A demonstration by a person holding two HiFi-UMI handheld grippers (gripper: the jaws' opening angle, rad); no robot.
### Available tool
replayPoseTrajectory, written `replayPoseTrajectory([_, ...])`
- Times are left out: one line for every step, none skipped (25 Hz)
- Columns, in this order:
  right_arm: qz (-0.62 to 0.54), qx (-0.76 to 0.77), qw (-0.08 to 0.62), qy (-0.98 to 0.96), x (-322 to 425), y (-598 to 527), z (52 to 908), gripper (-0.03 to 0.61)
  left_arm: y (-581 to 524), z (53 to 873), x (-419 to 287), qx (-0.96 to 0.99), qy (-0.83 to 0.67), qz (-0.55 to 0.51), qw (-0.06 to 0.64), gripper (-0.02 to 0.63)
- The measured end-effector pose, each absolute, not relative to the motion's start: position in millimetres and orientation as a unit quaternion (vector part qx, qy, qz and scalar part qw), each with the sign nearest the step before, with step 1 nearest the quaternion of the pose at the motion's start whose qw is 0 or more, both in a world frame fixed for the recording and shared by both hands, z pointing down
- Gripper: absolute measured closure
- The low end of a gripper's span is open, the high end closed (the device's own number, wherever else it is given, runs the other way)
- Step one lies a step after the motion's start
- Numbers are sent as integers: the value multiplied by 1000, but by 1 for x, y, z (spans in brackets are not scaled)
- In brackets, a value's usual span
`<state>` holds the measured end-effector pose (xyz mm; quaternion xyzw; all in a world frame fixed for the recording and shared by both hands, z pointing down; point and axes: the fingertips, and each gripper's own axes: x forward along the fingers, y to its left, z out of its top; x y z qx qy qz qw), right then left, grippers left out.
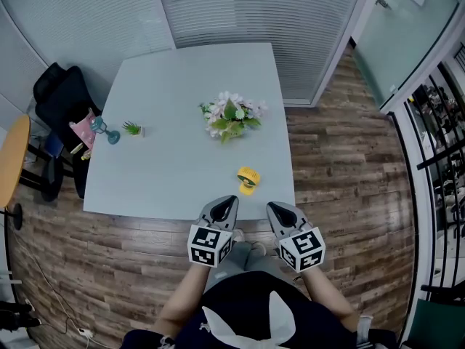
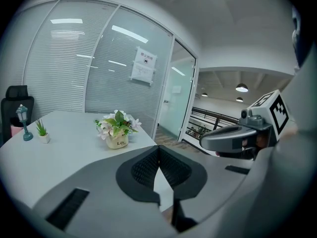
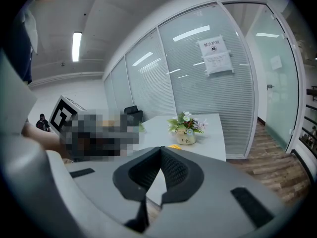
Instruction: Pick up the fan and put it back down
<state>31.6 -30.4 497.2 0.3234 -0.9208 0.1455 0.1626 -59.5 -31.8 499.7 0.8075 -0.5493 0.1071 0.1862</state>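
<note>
Fan (image 1: pixel 248 179) sits on the table (image 1: pixel 167 122); near it, your left gripper (image 1: pixel 228 202) and right gripper (image 1: pixel 276 209) hold jaws together, empty.

One table (image 1: pixel 182 71), one yellow fan (image 1: pixel 248 179), one flower pot (image 1: pixel 231 118), one tiny plant (image 1: pixel 133 129), one black chair (image 1: pixel 62 97) — one blue figurine (image 1: pixel 109 131), perhaps a lamp.

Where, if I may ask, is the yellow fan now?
Head view: the small yellow fan lies on the grey table near its front edge, between the flower bouquet and the right tool.
</note>
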Motion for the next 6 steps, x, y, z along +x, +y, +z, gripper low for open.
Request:
replayPoseTrajectory([145, 323, 163, -921, 32, -30, 497, 575, -32, 499, -58, 809, -548, 107, 186, 592])
replayPoseTrajectory([145, 322, 163, -921, 31, -29, 497, 574, -32, 499, -58, 809, -547, 107, 186, 592])
replayPoseTrajectory([146, 320, 161, -922, 31, -28, 496, 575, -32, 499, -57, 810, -546, 106, 186, 592])
replayPoseTrajectory([148, 318, 159, -923, 31, -27, 495, 575, -32, 499, -56, 810, -546, 106, 187, 592])
replayPoseTrajectory([150, 316, 156, -924, 30, -26, 494, 575, -32, 499, -56, 810, -545, 105, 187, 592])
replayPoseTrajectory([153, 313, 153, -925, 30, -25, 494, 575, -32, 499, -55, 811, -545, 105, 187, 592])
